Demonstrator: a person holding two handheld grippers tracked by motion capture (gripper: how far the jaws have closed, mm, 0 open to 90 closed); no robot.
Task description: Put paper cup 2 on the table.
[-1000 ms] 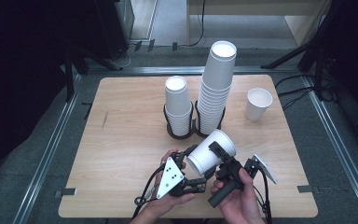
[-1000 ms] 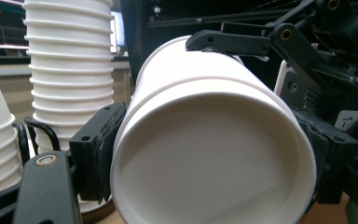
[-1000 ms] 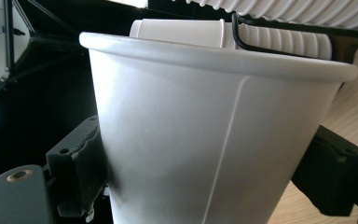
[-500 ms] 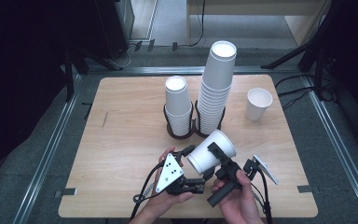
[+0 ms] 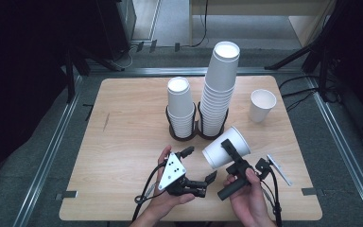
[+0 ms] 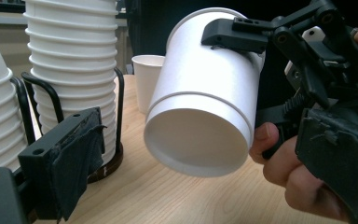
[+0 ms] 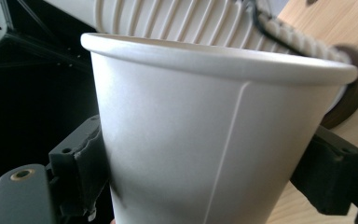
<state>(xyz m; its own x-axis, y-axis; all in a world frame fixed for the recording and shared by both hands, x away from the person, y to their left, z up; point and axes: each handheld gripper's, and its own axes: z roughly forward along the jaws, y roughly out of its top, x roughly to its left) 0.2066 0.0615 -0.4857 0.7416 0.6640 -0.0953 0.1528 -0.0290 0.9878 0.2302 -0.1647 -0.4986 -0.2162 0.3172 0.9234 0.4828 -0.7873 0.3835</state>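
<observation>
Now left gripper (image 5: 199, 166) jaws wider.

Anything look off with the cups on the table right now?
Nothing damaged or spilled. The one cup in the right hand-held gripper is tipped on its side above the table, unlike the upright stacks and lone cup.

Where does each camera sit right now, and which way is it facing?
High view: above the table's near edge, facing forward and down; both hands, left gripper open, right gripper holding the paper cup.
Left gripper view: along its open jaws toward the cup's base; right-hand fingers.
Right gripper view: jaws clamping the cup.
All share that cup.
</observation>
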